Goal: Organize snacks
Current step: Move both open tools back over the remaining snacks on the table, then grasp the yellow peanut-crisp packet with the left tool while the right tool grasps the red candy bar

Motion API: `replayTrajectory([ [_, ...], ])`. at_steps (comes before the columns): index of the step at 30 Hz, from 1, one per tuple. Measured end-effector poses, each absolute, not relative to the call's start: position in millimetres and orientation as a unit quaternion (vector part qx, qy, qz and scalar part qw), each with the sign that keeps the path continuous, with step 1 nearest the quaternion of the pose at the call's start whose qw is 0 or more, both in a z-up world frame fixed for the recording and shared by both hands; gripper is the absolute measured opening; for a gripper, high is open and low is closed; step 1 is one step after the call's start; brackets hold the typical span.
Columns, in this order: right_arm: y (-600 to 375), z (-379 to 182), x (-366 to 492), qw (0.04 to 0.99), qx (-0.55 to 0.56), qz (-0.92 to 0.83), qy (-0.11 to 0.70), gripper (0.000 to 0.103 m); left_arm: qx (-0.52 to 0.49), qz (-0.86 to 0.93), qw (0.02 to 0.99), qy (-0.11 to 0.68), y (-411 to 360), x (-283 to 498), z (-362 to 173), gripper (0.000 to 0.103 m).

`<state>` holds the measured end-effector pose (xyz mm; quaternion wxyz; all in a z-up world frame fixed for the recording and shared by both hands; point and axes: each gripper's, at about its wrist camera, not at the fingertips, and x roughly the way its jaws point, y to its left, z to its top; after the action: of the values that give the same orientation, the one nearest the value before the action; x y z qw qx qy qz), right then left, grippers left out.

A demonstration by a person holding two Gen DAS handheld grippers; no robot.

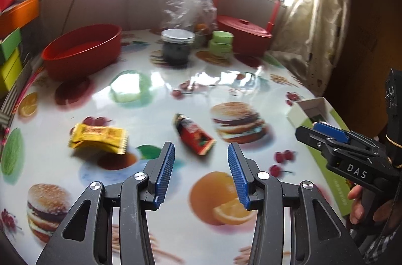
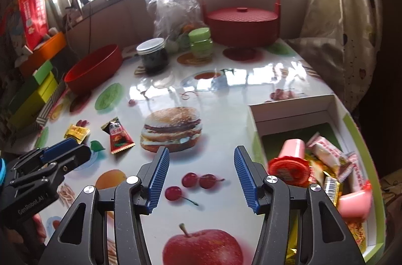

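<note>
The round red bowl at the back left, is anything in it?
No, the round red bowl shows only its bare inside.

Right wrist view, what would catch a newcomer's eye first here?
The open white cardboard box at the table's right edge, heaped with pink and red wrapped snacks. Then two loose packets at the left of the glossy food-print tablecloth: a yellow wrapped candy and a red-and-black sachet. Behind them sits an empty red oval bowl.

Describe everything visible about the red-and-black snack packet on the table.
The red-and-black snack packet is a small, glossy sachet with crimped ends, black at its far end and red with printed characters and a food picture toward the near end. It lies flat and angled on the printed tablecloth, right of the yellow packet, apart from it. Nothing touches it; it lies unopened.
</note>
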<state>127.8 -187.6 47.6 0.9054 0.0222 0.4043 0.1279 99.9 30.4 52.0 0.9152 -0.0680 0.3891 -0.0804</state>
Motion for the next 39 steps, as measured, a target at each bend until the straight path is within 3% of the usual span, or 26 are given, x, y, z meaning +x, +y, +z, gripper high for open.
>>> replayTrajectory([
  [11, -149.4, 37.0, 147.0, 0.894, 0.009, 0.163, 0.417, 0.054, -0.104, -0.029, 0.908, 0.404, 85.1, 109.0, 35.3, 0.046],
  [15, -131.5, 30.6, 155.5, 0.889, 0.004, 0.179, 0.422, 0.055, -0.108, -0.010, 0.904, 0.414, 99.3, 114.7, 27.8, 0.054],
  [39, -54.4, -0.8, 184.9, 0.857, -0.049, 0.239, 0.453, 0.057, -0.105, 0.021, 0.893, 0.437, 142.0, 130.5, 8.5, 0.054],
])
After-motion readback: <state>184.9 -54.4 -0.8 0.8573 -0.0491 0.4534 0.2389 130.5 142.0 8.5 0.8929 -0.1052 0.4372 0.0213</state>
